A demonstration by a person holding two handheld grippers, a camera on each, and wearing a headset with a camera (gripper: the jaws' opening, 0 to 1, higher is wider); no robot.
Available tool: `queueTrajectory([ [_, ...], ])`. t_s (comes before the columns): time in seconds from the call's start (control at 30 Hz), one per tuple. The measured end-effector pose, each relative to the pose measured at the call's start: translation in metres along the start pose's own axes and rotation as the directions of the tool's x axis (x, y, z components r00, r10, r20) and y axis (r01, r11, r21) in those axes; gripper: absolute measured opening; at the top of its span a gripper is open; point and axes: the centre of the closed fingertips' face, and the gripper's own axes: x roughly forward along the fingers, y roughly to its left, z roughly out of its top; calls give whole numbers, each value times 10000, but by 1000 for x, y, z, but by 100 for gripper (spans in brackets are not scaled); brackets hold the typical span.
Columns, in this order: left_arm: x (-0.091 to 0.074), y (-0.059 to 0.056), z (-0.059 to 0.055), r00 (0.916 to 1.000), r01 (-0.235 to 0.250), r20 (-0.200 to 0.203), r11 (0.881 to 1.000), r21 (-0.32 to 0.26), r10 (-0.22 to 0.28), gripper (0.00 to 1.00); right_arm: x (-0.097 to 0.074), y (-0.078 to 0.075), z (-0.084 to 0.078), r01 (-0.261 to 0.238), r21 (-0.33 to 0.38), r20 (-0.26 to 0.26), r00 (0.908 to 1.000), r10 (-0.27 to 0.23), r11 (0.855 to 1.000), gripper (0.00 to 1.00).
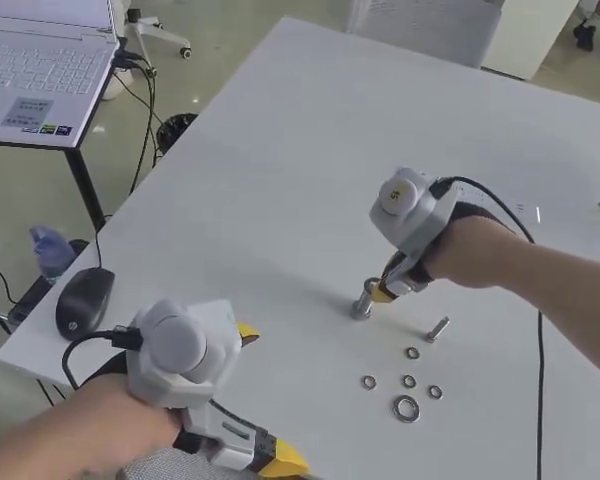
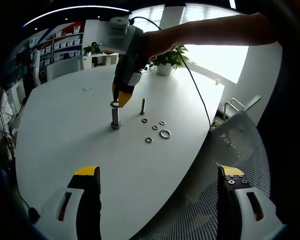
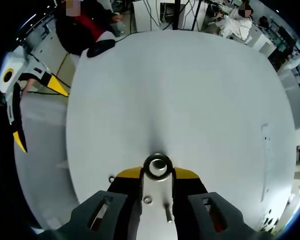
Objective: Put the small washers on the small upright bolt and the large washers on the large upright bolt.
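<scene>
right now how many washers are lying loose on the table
5: four small washers and one large washer, clustered beside the small bolt. A sixth washer is in the right gripper at the top of the large bolt; none seem hidden.

Can't see large bolt [image 1: 361,308] top behind right gripper [image 1: 383,292]; nor its shank under the large washer [image 3: 157,166]. Lose laptop [image 1: 40,60] at the edge.

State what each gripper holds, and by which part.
The right gripper pinches a large washer by its rim; the left gripper is open and holds nothing.
</scene>
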Motion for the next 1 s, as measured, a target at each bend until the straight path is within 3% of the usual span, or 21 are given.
queueTrajectory([
  [0.2, -3, 4, 3, 9999, -114, 78, 9999, 22, 114, 96, 8, -6, 2, 2, 11, -35, 10000, -2, 10000, 21],
  [1.0, -1, 4, 1, 10000, -36, 19, 10000, -84, 37, 93, 17, -4, -2, -129, -28, -308, 9994, 128, 9999, 21],
])
